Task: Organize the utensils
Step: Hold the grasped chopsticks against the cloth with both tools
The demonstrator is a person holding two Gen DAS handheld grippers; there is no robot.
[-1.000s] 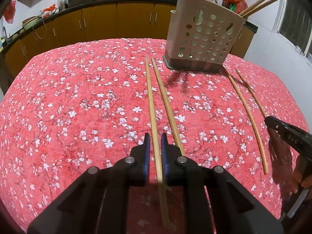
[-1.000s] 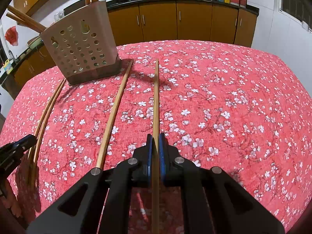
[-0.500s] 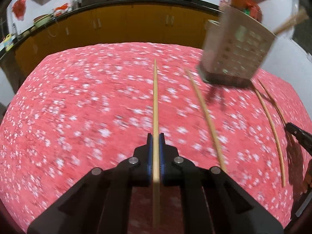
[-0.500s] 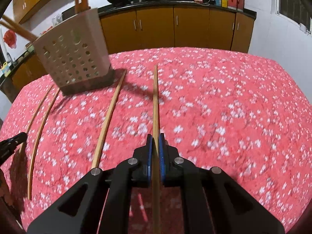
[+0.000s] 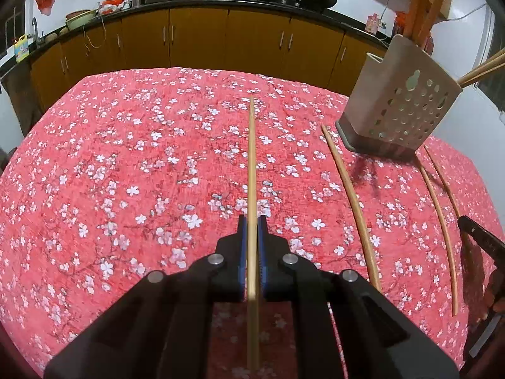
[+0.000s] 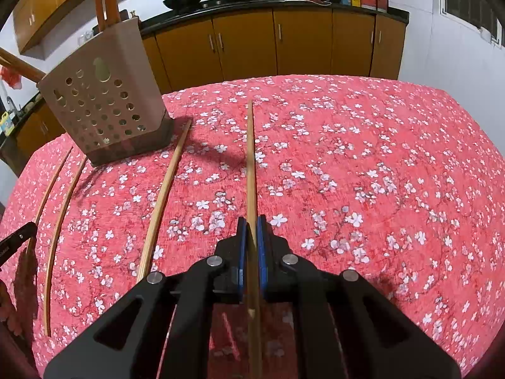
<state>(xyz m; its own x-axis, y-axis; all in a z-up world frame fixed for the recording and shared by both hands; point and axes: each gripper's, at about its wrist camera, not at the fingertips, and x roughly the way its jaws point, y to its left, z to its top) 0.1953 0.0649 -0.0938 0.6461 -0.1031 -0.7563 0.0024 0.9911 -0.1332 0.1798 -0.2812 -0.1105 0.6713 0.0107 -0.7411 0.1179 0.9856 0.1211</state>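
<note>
Chopsticks clamped in left hand-held gripper and right hand-held gripper; risk of pivoting, missing perforated holder opening.

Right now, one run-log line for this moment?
left gripper: shut on chopstick | right gripper: shut on chopstick | holder: upright on tablecloth

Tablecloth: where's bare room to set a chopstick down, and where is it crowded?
Bare: the tablecloth left of the chopstick clamped in the left hand-held gripper, out to the cabinet-side edge. Also bare: everything right of the right hand-held gripper and its chopstick. Crowded: around the perforated holder, with loose chopsticks lying beside and in front.
</note>
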